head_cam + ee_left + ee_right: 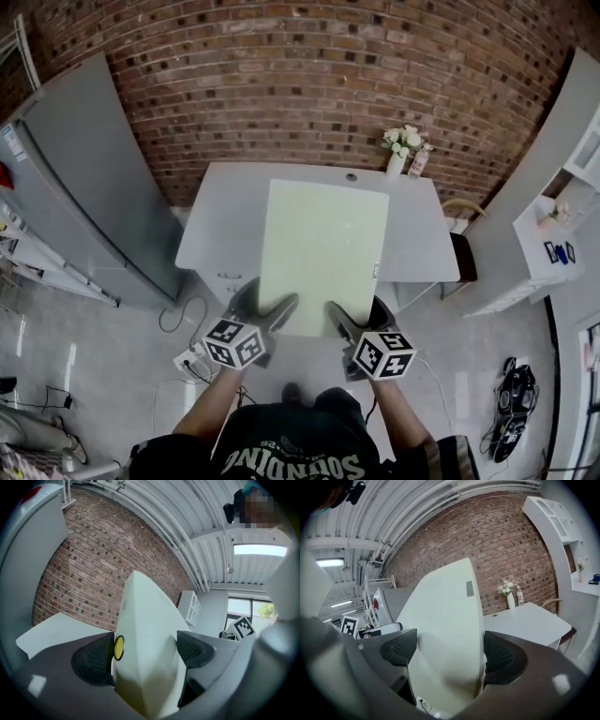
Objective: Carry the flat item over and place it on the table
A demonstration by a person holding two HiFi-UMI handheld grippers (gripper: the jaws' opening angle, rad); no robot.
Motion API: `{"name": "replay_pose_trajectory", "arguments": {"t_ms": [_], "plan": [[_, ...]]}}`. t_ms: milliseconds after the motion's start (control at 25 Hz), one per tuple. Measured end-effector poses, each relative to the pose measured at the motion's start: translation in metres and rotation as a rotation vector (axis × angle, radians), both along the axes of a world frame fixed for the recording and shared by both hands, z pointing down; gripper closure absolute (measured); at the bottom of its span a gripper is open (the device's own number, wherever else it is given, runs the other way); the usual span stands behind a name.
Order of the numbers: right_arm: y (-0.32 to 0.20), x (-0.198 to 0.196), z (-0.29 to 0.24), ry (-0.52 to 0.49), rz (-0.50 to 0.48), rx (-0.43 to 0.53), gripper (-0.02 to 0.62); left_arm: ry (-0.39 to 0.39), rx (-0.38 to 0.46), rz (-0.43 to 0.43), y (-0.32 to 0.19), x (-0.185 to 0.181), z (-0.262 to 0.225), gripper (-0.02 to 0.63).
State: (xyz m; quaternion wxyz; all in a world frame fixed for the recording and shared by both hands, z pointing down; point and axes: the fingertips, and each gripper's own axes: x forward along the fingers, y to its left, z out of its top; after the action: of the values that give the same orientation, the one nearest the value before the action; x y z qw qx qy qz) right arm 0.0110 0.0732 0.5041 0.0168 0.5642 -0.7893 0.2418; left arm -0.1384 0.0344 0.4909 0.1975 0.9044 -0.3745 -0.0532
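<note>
Both tools grip the board (323,246) by its near edge, the left tool (270,317) and right tool (349,330) clamped one toward each corner to keep it steady. Its far end hangs over the worktop (217,223), seemingly not yet set down.

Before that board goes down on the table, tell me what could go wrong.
1. The left gripper and right gripper clamp the board only along its near edge. Its far end is unsupported, so it might sag or slip from the jaws.
2. A vase of flowers and a bottle stand at the far right corner of the table. Sliding the board forward could knock them.
</note>
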Motion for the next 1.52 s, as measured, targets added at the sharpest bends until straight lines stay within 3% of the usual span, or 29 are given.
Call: {"name": "replay_pose_trajectory", "arguments": {"t_ms": [720, 1520], "plan": [[-0.087, 0.029, 0.017, -0.002, 0.023, -0.019, 0.156, 0.001, -0.014, 0.021, -0.09, 0.03, 0.017, 0.195], [-0.308, 0.117, 0.022, -0.002, -0.056, -0.04, 0.156, 0.002, -0.046, -0.056, -0.3, 0.115, 0.024, 0.195]]}}
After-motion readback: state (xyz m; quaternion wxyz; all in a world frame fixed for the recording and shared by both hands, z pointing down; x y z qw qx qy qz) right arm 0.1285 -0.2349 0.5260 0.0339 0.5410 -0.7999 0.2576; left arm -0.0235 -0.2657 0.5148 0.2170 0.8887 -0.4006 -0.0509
